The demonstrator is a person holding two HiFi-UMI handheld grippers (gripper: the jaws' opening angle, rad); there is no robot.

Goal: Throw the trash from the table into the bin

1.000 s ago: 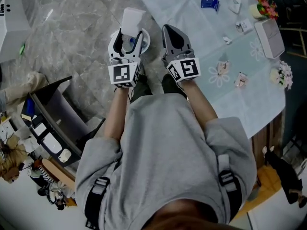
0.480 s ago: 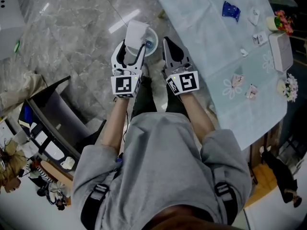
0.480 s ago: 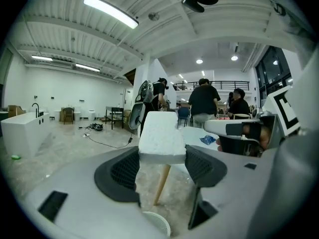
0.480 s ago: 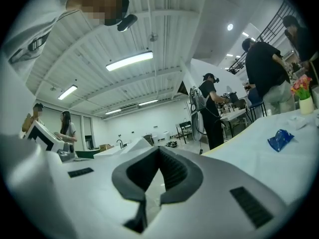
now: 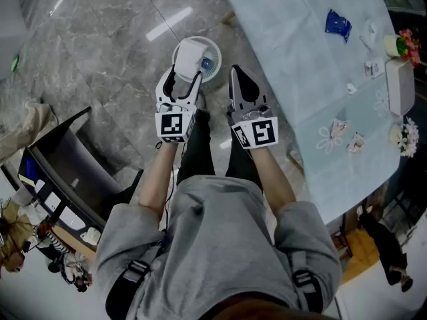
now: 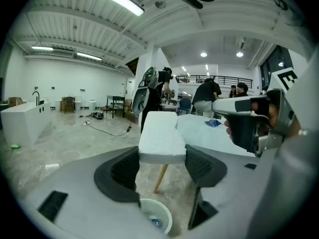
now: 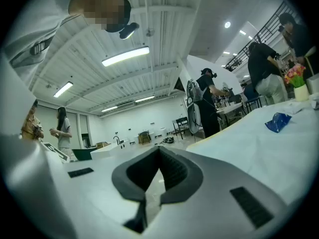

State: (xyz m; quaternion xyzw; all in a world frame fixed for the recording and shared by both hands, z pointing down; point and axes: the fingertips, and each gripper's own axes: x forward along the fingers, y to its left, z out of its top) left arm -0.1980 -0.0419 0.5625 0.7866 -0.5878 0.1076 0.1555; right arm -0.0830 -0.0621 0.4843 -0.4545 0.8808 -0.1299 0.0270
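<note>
White foam block (image 5: 189,55) clamped in left tool (image 5: 187,73) over bin (image 5: 215,51), unreleased; right tool (image 5: 235,72) closed, empty; blue wrapper (image 5: 337,24), scraps (image 5: 345,129) left on bench (image 5: 287,45).

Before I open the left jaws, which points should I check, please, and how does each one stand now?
1. Grip on white foam block between left gripper jaws: ok.
2. Block above the bin: ok, judging by the head view.
3. Bin upright, mouth open: ok.
4. The right gripper shut, empty, beside the bin: ok.
5. The table cleared: not ok; blue wrapper and small scraps lie there.
</note>
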